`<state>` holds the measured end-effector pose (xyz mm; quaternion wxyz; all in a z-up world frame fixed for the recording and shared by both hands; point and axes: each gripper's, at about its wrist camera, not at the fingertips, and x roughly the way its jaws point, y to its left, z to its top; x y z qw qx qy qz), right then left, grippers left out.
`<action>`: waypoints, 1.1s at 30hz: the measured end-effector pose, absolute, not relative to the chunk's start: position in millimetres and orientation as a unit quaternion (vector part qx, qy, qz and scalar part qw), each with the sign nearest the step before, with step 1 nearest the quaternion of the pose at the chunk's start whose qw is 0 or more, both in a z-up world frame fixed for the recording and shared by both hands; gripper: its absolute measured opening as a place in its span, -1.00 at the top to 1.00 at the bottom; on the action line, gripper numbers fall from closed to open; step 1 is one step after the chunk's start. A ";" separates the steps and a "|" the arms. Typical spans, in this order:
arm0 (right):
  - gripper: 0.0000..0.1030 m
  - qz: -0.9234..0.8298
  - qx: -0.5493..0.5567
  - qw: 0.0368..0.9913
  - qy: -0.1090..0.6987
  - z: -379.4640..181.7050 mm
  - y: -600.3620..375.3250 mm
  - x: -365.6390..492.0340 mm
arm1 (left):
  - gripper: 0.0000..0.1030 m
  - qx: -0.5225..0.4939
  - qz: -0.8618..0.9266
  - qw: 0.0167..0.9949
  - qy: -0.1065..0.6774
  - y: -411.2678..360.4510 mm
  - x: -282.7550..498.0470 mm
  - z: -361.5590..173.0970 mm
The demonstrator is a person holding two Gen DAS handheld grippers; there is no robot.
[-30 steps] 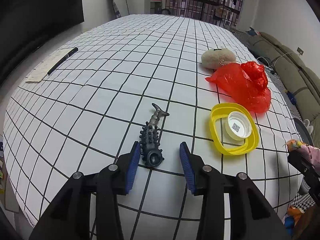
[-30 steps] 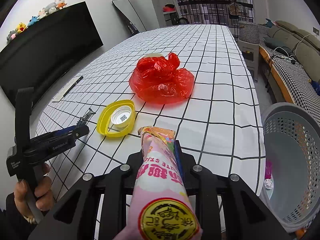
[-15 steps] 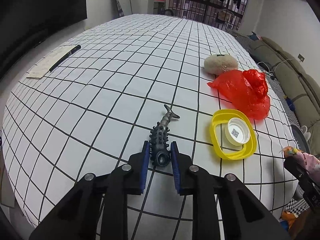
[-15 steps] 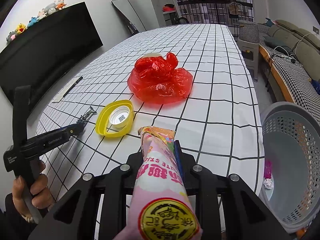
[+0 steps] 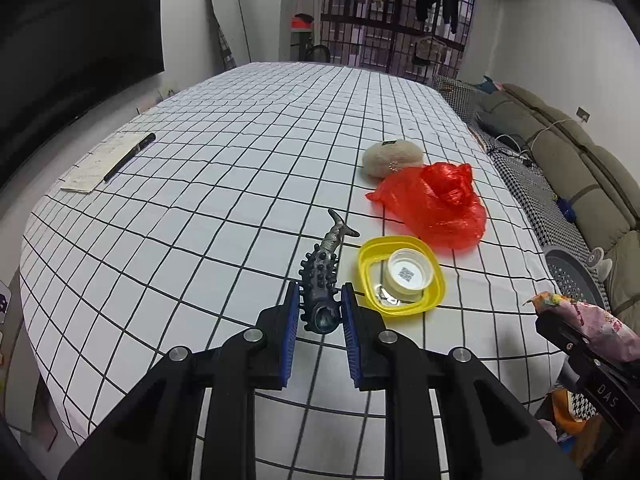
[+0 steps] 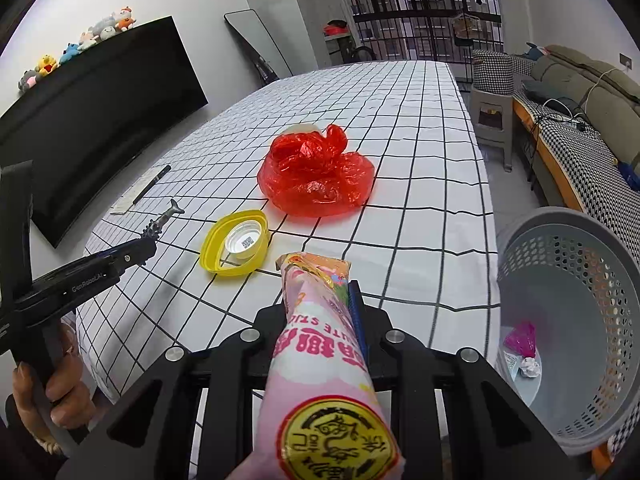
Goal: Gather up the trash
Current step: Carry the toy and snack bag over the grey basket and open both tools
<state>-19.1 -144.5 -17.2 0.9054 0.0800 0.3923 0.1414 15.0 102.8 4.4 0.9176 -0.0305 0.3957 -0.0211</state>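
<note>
My left gripper [image 5: 319, 314] is shut on the thick end of a dark spiky fish-shaped toy [image 5: 322, 276], which points away over the checked tablecloth; it also shows in the right wrist view [image 6: 160, 222]. My right gripper [image 6: 320, 304] is shut on a pink snack wrapper [image 6: 320, 344] and holds it above the table's near edge; the wrapper also shows in the left wrist view [image 5: 588, 320]. A yellow lid [image 5: 400, 276] with a white cap [image 5: 408, 274] in it lies beside the toy. A crumpled red plastic bag [image 6: 316, 176] lies beyond it.
A grey perforated basket [image 6: 576, 320] stands on the floor right of the table, with some trash at its bottom. A beige fuzzy lump [image 5: 392, 158] lies behind the red bag. A notepad with a black pen [image 5: 128, 156] lies at the far left. A sofa runs along the right.
My left gripper has closed from open onto the spiky toy and lifted it, turning it toward the yellow lid. My right gripper has kept the wrapper and barely moved.
</note>
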 end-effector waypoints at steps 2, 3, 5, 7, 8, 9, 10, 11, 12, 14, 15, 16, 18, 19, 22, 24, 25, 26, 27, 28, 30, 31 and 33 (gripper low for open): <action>0.53 0.140 0.083 0.907 0.390 -15.6 -150.5 -23.9 | 0.59 -0.025 -0.030 0.920 0.391 92.4 9.3 9.9; 0.53 0.138 0.086 0.907 0.389 -15.4 -154.1 -27.0 | 0.59 -0.022 -0.034 0.920 0.390 86.8 8.1 11.6; 0.53 0.135 0.090 0.907 0.388 -14.4 -162.5 -33.5 | 0.59 -0.018 -0.043 0.921 0.387 74.8 3.6 16.8; 0.53 0.131 0.091 0.909 0.386 -12.8 -169.7 -39.1 | 0.59 -0.014 -0.051 0.923 0.380 63.8 -1.3 22.3; 0.53 0.127 0.093 0.910 0.383 -11.3 -175.3 -43.3 | 0.59 -0.012 -0.055 0.925 0.377 57.2 -3.5 25.6; 0.53 0.123 0.095 0.912 0.381 -9.8 -181.6 -47.0 | 0.59 -0.010 -0.060 0.926 0.374 50.7 -5.9 28.2; 0.53 0.119 0.098 0.913 0.377 -8.1 -187.8 -50.6 | 0.59 -0.009 -0.065 0.926 0.371 44.6 -7.5 30.6; 0.53 0.116 0.100 0.915 0.375 -6.6 -193.4 -53.7 | 0.59 -0.007 -0.071 0.927 0.368 36.1 -10.0 33.7; 0.53 0.111 0.102 0.916 0.371 -5.0 -200.7 -57.4 | 0.59 -0.004 -0.076 0.928 0.365 29.2 -12.4 35.8; 0.53 0.101 0.110 0.919 0.366 -3.7 -215.7 -64.2 | 0.59 0.004 -0.089 0.928 0.361 13.7 -17.9 39.2; 0.53 0.095 0.115 0.919 0.364 -4.2 -224.1 -67.6 | 0.59 0.008 -0.096 0.928 0.360 5.3 -20.7 40.1; 0.53 0.090 0.121 0.919 0.363 -5.2 -231.1 -70.5 | 0.59 0.013 -0.105 0.927 0.360 -5.0 -23.5 40.6; 0.53 0.079 0.131 0.920 0.361 -7.8 -246.1 -77.5 | 0.59 0.021 -0.121 0.924 0.361 -21.2 -27.4 40.4; 0.53 0.071 0.138 0.921 0.358 -9.2 -256.2 -82.6 | 0.59 0.026 -0.131 0.922 0.362 -31.8 -29.4 40.2; 0.53 0.047 0.148 0.922 0.354 -12.6 -279.5 -95.6 | 0.59 0.037 -0.156 0.917 0.366 -59.1 -32.8 38.5; 0.53 0.032 0.153 0.922 0.354 -15.6 -294.2 -102.9 | 0.59 0.045 -0.176 0.911 0.370 -79.6 -34.8 34.7; 0.53 0.023 0.158 0.921 0.355 -17.8 -303.6 -106.2 | 0.59 0.050 -0.187 0.907 0.373 -91.4 -35.5 32.2; 0.53 0.014 0.162 0.920 0.356 -20.2 -313.6 -109.3 | 0.59 0.053 -0.195 0.904 0.375 -98.9 -36.0 30.0; 0.53 0.006 0.165 0.920 0.356 -22.1 -321.3 -112.0 | 0.59 0.059 -0.205 0.901 0.378 -109.0 -37.2 26.8; 0.53 -0.002 0.169 0.919 0.356 -24.5 -330.8 -114.4 | 0.59 0.065 -0.214 0.897 0.381 -120.4 -37.2 23.3; 0.53 -0.013 0.176 0.918 0.356 -28.8 -344.3 -116.3 | 0.59 0.075 -0.228 0.890 0.387 -137.7 -36.4 15.7; 0.53 -0.018 0.179 0.917 0.357 -30.5 -350.6 -116.4 | 0.59 0.080 -0.232 0.887 0.391 -145.9 -35.5 11.7; 0.53 -0.025 0.187 0.914 0.360 -35.9 -363.3 -114.8 | 0.59 0.088 -0.241 0.879 0.401 -161.6 -30.2 2.1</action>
